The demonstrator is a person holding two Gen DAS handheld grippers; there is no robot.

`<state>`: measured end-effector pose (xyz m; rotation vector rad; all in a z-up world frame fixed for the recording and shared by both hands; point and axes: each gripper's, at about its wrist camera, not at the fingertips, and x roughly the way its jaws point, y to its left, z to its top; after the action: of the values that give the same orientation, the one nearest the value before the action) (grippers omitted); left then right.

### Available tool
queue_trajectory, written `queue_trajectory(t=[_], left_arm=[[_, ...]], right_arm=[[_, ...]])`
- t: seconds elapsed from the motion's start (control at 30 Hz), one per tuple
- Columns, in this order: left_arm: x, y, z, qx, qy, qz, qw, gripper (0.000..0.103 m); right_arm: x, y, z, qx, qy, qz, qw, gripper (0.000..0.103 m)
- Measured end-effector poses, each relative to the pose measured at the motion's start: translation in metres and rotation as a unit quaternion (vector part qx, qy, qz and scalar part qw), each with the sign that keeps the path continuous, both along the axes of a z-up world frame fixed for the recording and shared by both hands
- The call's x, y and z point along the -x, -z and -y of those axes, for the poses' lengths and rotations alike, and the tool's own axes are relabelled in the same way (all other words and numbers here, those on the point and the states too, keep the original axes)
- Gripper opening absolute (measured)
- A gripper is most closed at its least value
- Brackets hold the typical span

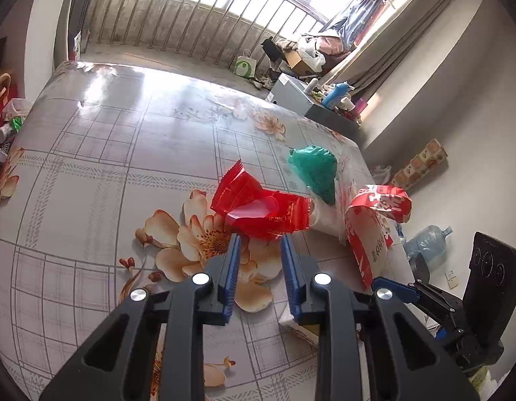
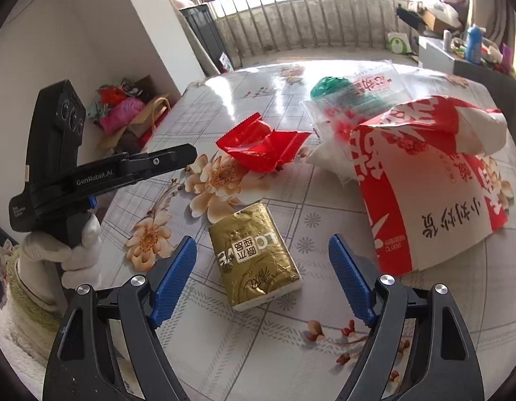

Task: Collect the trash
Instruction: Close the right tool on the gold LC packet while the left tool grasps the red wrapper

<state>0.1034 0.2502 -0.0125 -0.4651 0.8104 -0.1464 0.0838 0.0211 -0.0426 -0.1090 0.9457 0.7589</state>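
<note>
Nearest the right tongs (image 2: 263, 259) lies a gold tissue pack (image 2: 254, 255), flat on the tabletop (image 2: 291, 351) and framed between the two blue pads; the jaws stand wide apart and neither pad touches it. Beyond the pack, over a printed flower on the glossy floral cloth, sits a crumpled red wrapper (image 2: 263, 148). To its right a large red-and-white paper bag (image 2: 424, 180) slumps on its side with its mouth open toward the wrapper, a white lining showing inside. Behind that lie a clear plastic bag with red print (image 2: 358, 100) and a balled-up green plastic bag (image 2: 328, 87), the clear one overlapping the green.

On the left side, a white-gloved hand (image 2: 74, 250) grips the handle of the left tongs (image 1: 259, 237). Their jaws are set narrow but not closed, with a gap between the pads and nothing in it. The tips hover just short of the red wrapper (image 1: 258, 205), whose near edge comes down to the pad tips; I cannot tell whether it touches them. Farther right in that view are the green bag (image 1: 314, 168) and the paper bag (image 1: 374, 220), near the tabletop's edge.
</note>
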Motion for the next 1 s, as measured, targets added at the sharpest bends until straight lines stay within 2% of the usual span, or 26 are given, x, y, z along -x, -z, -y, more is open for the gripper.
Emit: queue_trajectory(t=[0.13,0.27,0.37,0.5,0.63,0.73,0.77,0.8,0.83,1.0], left_arm=[[-0.003,0.007,-0.006,-0.005,-0.007,-0.009,0.9999,0.024],[-0.018,0.011,-0.012,-0.013,-0.017,-0.014,0.9997,0.024],[-0.03,0.015,-0.018,-0.003,-0.024,-0.022,0.9995,0.025],[-0.045,0.014,-0.021,-0.008,-0.03,-0.021,0.9993,0.034],[-0.063,0.023,-0.019,-0.016,-0.024,-0.042,0.9987,0.034],[-0.07,0.033,-0.012,-0.039,-0.018,-0.06,0.9973,0.034],[-0.069,0.032,-0.01,-0.049,-0.019,-0.053,0.9972,0.034],[-0.068,0.033,-0.006,-0.063,-0.017,-0.053,0.9965,0.031],[-0.067,0.033,-0.002,-0.078,-0.015,-0.053,0.9955,0.022],[-0.056,0.035,0.018,-0.136,0.012,-0.04,0.9899,0.012]], right_arm=[[-0.007,0.018,-0.017,0.057,-0.025,0.012,0.998,0.077],[-0.013,0.022,-0.012,0.011,-0.024,-0.038,0.999,0.054],[-0.02,0.021,-0.007,-0.021,0.0,-0.056,0.998,0.046],[-0.033,0.021,-0.01,-0.044,0.04,-0.064,0.996,0.044],[-0.04,0.023,-0.01,-0.057,0.067,-0.069,0.994,0.044],[-0.037,0.026,-0.009,-0.065,0.078,-0.069,0.992,0.044],[-0.036,0.027,-0.01,-0.066,0.08,-0.067,0.992,0.044],[-0.035,0.027,-0.01,-0.067,0.08,-0.066,0.992,0.044],[-0.035,0.027,-0.011,-0.067,0.08,-0.065,0.992,0.044],[-0.031,0.028,-0.007,-0.067,0.086,-0.064,0.992,0.043]])
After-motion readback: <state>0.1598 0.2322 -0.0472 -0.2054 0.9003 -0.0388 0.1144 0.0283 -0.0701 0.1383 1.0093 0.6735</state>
